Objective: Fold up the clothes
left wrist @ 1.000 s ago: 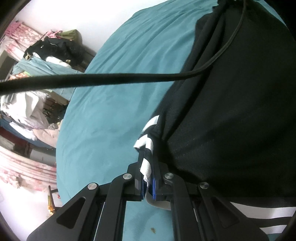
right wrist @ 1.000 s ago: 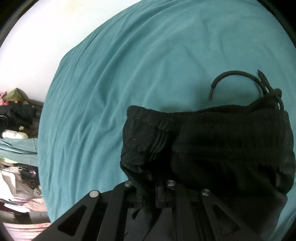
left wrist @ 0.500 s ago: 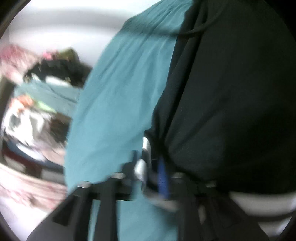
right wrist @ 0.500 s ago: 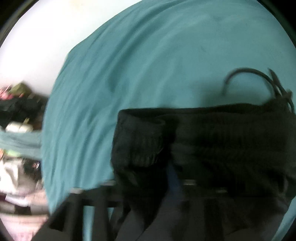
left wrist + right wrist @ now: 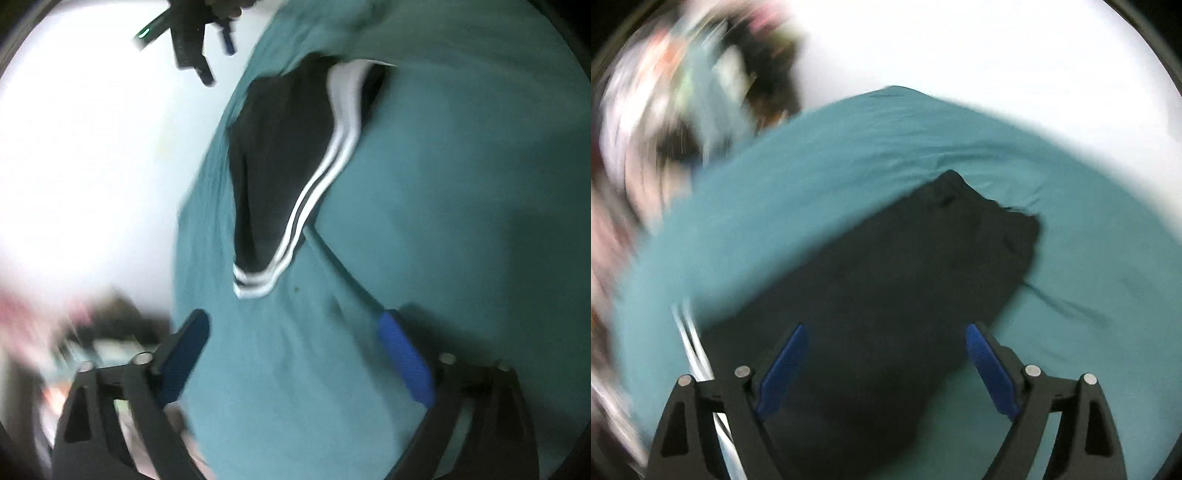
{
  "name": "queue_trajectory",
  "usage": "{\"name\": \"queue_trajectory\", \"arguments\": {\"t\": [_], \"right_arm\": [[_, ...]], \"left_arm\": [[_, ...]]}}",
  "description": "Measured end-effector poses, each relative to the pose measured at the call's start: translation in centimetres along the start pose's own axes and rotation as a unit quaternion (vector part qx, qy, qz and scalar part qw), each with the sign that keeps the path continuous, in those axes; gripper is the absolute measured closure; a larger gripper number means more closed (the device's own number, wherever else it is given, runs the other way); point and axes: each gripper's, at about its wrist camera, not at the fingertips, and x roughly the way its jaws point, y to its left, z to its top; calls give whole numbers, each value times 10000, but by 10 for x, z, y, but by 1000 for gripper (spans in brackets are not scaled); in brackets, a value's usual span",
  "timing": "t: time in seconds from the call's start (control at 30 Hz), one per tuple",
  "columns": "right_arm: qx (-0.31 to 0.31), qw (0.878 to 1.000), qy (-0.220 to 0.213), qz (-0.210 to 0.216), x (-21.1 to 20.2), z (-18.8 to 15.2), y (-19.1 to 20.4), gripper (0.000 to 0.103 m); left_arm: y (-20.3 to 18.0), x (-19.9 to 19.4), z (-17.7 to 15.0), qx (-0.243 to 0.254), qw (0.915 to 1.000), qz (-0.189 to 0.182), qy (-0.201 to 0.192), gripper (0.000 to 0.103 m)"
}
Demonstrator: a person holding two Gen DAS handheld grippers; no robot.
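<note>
Black shorts with white side stripes (image 5: 280, 166) lie on the teal bedsheet (image 5: 443, 184). My left gripper (image 5: 295, 354) is open and empty, above the sheet a short way from the striped hem. The right gripper also shows far off in the left wrist view (image 5: 218, 55), open. In the right wrist view the shorts (image 5: 886, 288) lie flat with the waistband and drawstring (image 5: 1052, 299) at the far end. My right gripper (image 5: 886, 362) is open and empty just above the black fabric. Both views are blurred.
The bed's edge (image 5: 188, 229) runs on the left, with a bright white floor beyond. A blurred heap of clothes and furniture (image 5: 683, 110) stands past the bed at the upper left of the right wrist view.
Both grippers have let go of the shorts and opened. Both have pulled back and swung, so the shorts now lie on the sheet in front of them.
</note>
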Motion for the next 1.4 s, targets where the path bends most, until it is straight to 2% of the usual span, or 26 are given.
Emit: {"name": "queue_trajectory", "arguments": {"t": [0.03,0.13,0.17,0.23,0.3,0.37,0.43,0.47,0.5,0.57,0.6,0.63,0.67,0.7,0.73,0.77,0.87,0.9,1.03,1.13,1.2,1.27,1.3,1.33,1.37,1.4], "right_arm": [[-699,9967,-20,-421,-16,-35,31,16],[-2303,9640,-57,-1326,-53,-126,105,16],[-2602,9550,-187,-1414,-77,-158,127,16],[-2599,9519,-374,-1577,-85,-181,163,16],[-2598,9436,-404,-2011,-57,-176,184,16],[-2522,9349,-259,-2484,-26,-162,195,16],[-2428,9242,-122,-2946,4,-149,205,16],[-2211,9244,-200,-3103,8,-138,202,16],[-2120,9212,-194,-3256,11,-131,199,16],[-2106,9018,-65,-3774,22,-119,190,16],[-2110,8934,78,-3966,28,-114,183,18],[-2042,8928,168,-4011,31,-111,174,21],[-1974,8923,255,-4052,35,-107,165,29],[-1933,8943,302,-4023,38,-106,159,52],[-1934,8981,391,-3931,44,-105,156,70],[-1967,9042,568,-3749,50,-107,151,94],[-1786,9271,511,-3255,30,-115,144,95],[-1783,9296,437,-3196,19,-120,145,96],[-1822,9388,262,-2912,-32,-142,158,96],[-1825,9459,445,-2646,-47,-160,171,97],[-1794,9504,791,-2415,-41,-169,174,98],[-1796,9476,1341,-2275,-32,-180,173,97],[-1789,9449,1621,-2211,-28,-185,172,97],[-1787,9448,1677,-2177,-33,-186,170,94],[-1700,9470,1715,-2119,-45,-185,165,76],[-1553,9510,1777,-1999,-54,-182,158,43]], "left_arm": [[-3,5,-6,393,9988,128,-275,5],[2,38,-13,1135,9889,659,-701,5],[4,51,-13,1320,9845,835,-799,5],[17,84,-7,1277,9839,900,-873,5],[27,113,-2,1151,9864,731,-914,2],[35,132,1,1101,9867,163,-1187,0],[41,139,1,1208,9789,-290,-1623,0],[44,141,0,1276,9737,-466,-1826,0],[48,145,1,1294,9712,-529,-1930,0],[56,157,9,1265,9696,-417,-2054,0],[58,164,13,1273,9702,-201,-2054,8],[59,171,16,1276,9713,-66,-2007,33],[59,182,20,1267,9754,-153,-1796,48],[56,197,25,1263,9805,-245,-1483,75],[54,209,29,1237,9842,-348,-1216,86],[54,213,30,1136,9862,-476,-1110,89],[54,195,27,733,9888,-762,-1050,92],[52,180,21,648,9887,-845,-1060,93],[40,120,3,294,9869,-1190,-1050,93],[25,98,-3,240,9867,-1332,-905,93],[15,90,-10,349,9892,-1128,-864,93],[7,83,-17,487,9914,-827,-886,82],[12,77,-21,466,9912,-824,-921,67],[18,72,-24,444,9910,-822,-956,48],[25,67,-28,394,9906,-861,-988,37],[41,64,-35,250,9891,-1033,-1017,18]]}}
